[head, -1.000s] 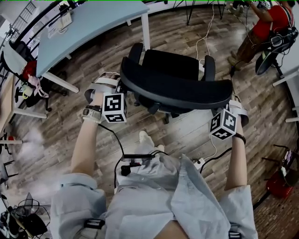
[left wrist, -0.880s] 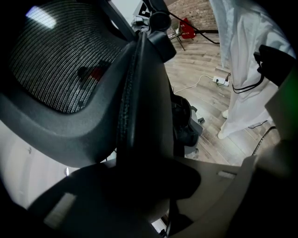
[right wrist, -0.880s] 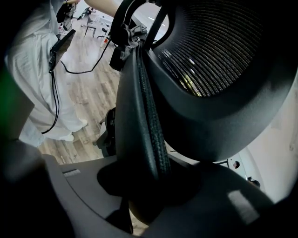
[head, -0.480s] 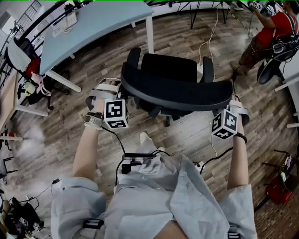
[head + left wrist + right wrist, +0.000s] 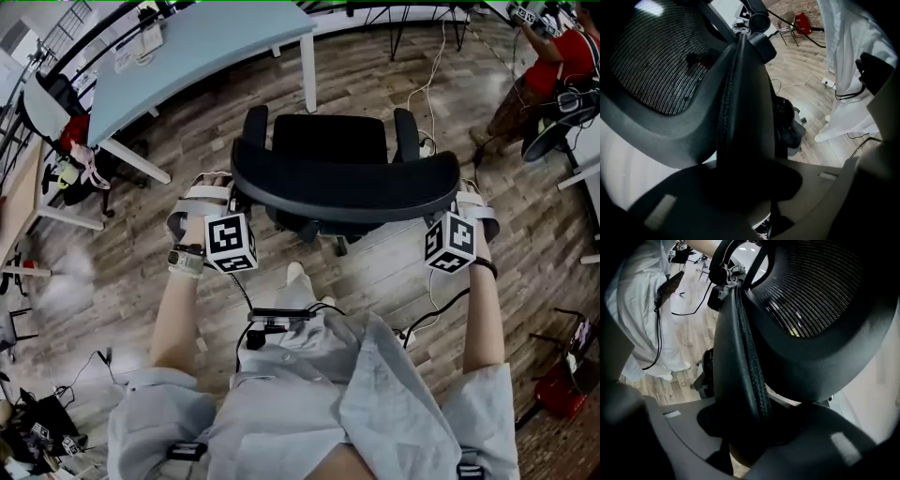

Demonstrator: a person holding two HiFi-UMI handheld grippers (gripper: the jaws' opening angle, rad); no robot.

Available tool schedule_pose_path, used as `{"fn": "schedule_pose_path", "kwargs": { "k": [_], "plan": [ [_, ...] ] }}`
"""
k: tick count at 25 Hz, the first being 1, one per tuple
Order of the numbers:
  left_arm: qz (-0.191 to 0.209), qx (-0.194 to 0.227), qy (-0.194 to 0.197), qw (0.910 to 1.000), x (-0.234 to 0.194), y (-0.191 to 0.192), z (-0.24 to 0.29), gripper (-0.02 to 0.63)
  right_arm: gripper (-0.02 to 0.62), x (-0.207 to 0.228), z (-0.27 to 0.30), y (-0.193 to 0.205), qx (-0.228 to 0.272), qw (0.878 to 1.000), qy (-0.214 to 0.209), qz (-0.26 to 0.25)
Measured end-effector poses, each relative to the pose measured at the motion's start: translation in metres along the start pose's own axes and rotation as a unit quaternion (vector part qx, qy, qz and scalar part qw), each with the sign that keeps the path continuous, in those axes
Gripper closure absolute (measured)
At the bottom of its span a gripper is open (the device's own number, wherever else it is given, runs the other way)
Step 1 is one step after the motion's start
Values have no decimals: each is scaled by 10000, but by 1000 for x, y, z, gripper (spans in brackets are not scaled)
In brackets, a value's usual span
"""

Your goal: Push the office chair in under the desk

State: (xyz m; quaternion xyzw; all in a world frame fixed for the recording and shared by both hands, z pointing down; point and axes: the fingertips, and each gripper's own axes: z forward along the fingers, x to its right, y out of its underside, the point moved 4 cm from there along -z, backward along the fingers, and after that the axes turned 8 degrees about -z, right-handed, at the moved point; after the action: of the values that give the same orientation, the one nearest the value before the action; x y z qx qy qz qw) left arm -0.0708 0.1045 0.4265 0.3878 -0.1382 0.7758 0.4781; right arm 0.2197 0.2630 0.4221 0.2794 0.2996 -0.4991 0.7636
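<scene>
Steering the office chair (image 5: pixel 330 141) by its backrest (image 5: pixel 345 186), left gripper (image 5: pixel 747 178) clamped on the left rim, right gripper (image 5: pixel 754 427) clamped on the right rim. Right jaws just eased slightly wider, yet with the mesh edge pinched between them. Standing on the wooden floor (image 5: pixel 122 234), seat facing away from the person, just short of the desk (image 5: pixel 197 42) and roughly in line with the white leg (image 5: pixel 308 70) at its near right corner; not yet under the top.

To do this step well: push level and evenly with both hands, without tipping the back forward. Probably calls for a swing to the left first, given the open space under the desk apparently left of that leg. Lead with the right hand, hold back with the left, then drive straight in. Watch the armrest nearer the desk (image 5: pixel 253 127) against the leg. Watch also the white cable (image 5: pixel 429 70) on the floor beyond the other armrest (image 5: pixel 405 131), a likely snag for the casters. Keep the grip firm, with no more squeeze on the mesh than needed.

Against the picture of a second ago: backrest nearly level across the head view instead of slanting down to the right, chair turned squarer to the person, both hands carried round with it. Desk leg and nearer armrest about as close as before.
</scene>
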Motion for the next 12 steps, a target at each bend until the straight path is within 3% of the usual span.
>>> {"fn": "schedule_pose_path", "kwargs": {
  "k": [12],
  "plan": [
    [-361, -268, -177, 9988, -5, 26, -5, 500, 430, 25, 30, -24, 344, 9990, -12, -292]
  ]
}}
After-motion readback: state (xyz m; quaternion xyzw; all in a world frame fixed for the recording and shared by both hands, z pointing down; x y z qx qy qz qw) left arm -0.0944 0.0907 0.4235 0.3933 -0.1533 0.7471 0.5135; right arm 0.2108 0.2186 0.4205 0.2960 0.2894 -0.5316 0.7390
